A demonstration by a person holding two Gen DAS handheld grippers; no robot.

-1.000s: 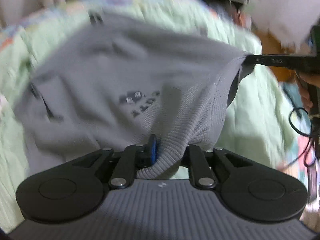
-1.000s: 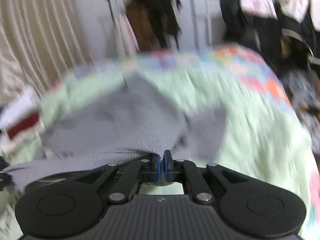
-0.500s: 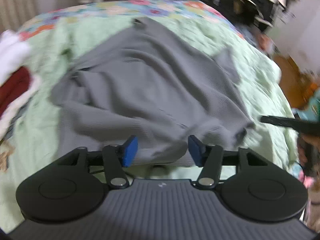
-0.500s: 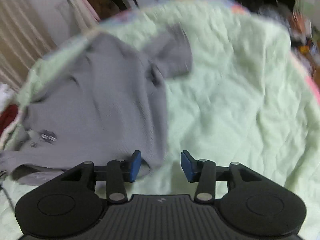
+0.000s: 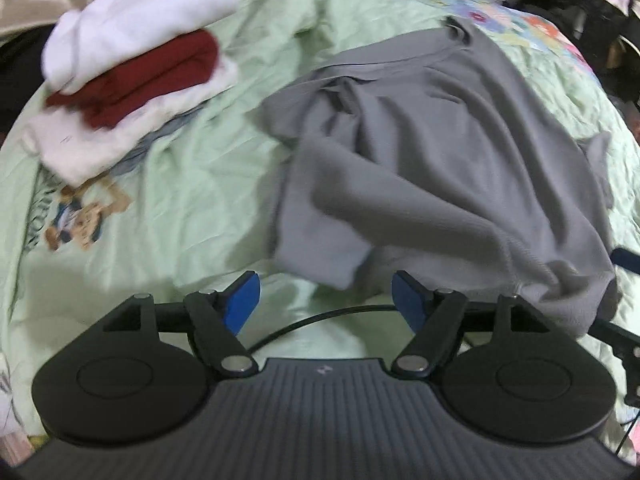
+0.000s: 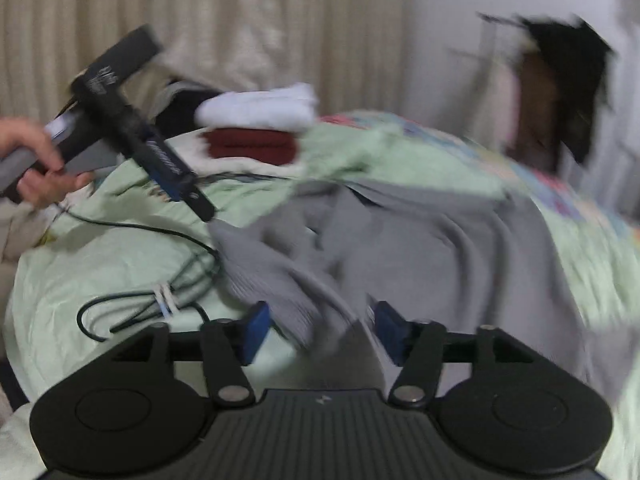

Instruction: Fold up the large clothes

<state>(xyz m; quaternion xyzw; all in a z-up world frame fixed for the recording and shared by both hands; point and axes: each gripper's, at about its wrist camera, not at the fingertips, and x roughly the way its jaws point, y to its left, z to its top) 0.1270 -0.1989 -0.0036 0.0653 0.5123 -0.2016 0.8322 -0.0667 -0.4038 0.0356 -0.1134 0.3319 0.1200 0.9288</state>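
Note:
A large grey knit sweater (image 5: 432, 160) lies rumpled on a pale green bedspread (image 5: 168, 200); it also shows in the right wrist view (image 6: 420, 256). My left gripper (image 5: 326, 300) is open and empty, just in front of the sweater's near hem, with bedspread between its blue pads. My right gripper (image 6: 320, 330) is open, and a fold of the sweater's near edge lies between its blue pads. The left gripper seen from the side (image 6: 132, 128) hovers over the bed at the left, held by a hand.
A stack of folded white and dark red clothes (image 5: 132, 64) sits on the bed's far left, also in the right wrist view (image 6: 256, 128). A black cable (image 6: 160, 280) loops on the bedspread. Curtains and hanging clothes stand behind the bed.
Both grippers were shut on the sweater and lifted it a second ago. They opened and let it drop onto the bed, then swung to the left.

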